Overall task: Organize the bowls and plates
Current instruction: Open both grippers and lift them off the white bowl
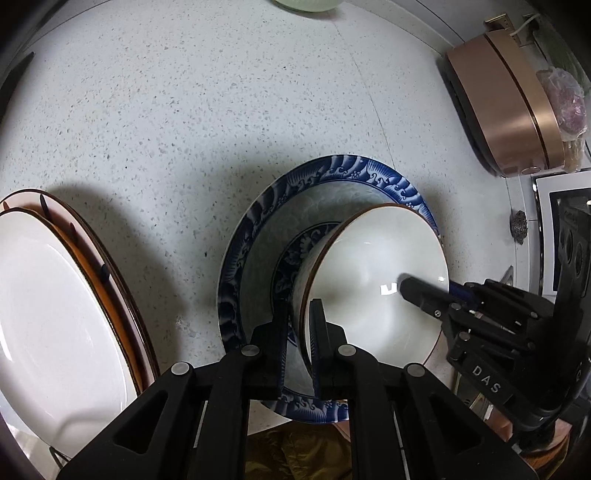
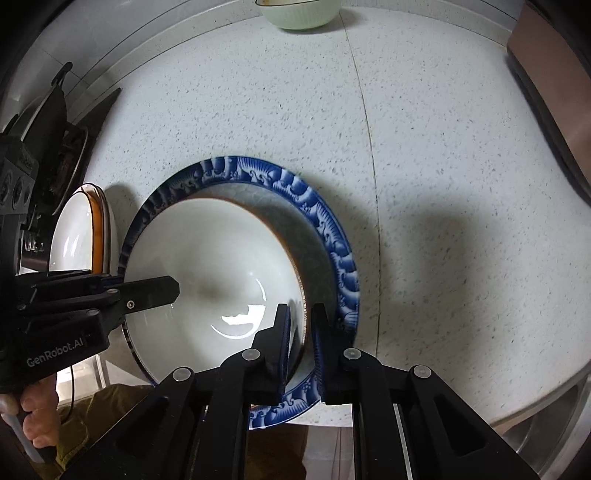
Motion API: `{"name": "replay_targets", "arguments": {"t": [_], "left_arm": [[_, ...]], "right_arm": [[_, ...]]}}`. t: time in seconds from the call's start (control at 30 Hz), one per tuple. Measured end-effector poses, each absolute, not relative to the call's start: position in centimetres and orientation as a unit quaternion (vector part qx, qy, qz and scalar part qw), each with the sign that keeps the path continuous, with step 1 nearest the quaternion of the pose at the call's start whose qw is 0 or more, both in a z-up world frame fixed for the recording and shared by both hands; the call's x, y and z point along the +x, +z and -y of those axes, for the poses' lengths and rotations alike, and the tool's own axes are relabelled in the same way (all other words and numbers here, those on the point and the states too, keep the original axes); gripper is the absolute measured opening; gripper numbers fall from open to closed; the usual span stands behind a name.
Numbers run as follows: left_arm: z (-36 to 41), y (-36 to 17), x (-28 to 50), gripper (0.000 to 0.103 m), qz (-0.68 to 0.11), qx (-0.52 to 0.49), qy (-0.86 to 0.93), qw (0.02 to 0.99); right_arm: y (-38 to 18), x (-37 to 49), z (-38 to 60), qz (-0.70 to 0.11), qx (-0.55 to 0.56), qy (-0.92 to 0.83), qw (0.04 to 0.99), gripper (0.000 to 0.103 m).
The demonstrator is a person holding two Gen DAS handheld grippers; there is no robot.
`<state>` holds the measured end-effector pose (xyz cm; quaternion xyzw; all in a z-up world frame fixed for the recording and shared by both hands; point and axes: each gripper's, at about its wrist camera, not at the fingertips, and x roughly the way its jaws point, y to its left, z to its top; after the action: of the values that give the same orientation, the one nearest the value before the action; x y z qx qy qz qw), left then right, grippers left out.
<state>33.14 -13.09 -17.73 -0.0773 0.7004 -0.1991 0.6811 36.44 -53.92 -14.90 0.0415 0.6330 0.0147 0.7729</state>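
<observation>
Your left gripper (image 1: 300, 325) and your right gripper (image 2: 301, 328) each pinch a side of the white bowl's (image 1: 373, 288) rim. The bowl sits inside the blue plate (image 1: 332, 173) on the speckled counter (image 1: 184, 110). Farther back stands a green bowl (image 2: 299, 16).

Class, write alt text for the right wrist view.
Two black grippers, right gripper and left gripper, clamp opposite rims of a white bowl sitting in a blue-patterned plate on a speckled countertop.
</observation>
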Motion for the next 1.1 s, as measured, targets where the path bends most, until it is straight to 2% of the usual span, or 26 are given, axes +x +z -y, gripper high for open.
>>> {"name": "replay_targets", "arguments": {"t": [0.4, 0.8, 1.0, 1.1], "left_arm": [[10.7, -15.5, 32.3, 0.009, -0.681, -0.064, -0.216, 0.696], [7.3, -12.5, 32.7, 0.009, -0.653, -0.101, -0.212, 0.72], [6.5, -12.4, 33.9, 0.019, -0.652, -0.121, -0.191, 0.724], [6.7, -12.8, 34.3, 0.02, -0.652, -0.126, -0.181, 0.726]], "right_arm": [[-12.7, 34.9, 54.7, -0.607, 0.029, 0.04, 0.793, 0.022], [-8.5, 33.6, 56.8, -0.562, 0.039, 0.044, 0.825, 0.031], [-7.3, 33.9, 58.4, -0.553, 0.048, 0.041, 0.831, 0.035], [-7.2, 34.5, 59.1, -0.554, 0.047, 0.039, 0.831, 0.039]]}}
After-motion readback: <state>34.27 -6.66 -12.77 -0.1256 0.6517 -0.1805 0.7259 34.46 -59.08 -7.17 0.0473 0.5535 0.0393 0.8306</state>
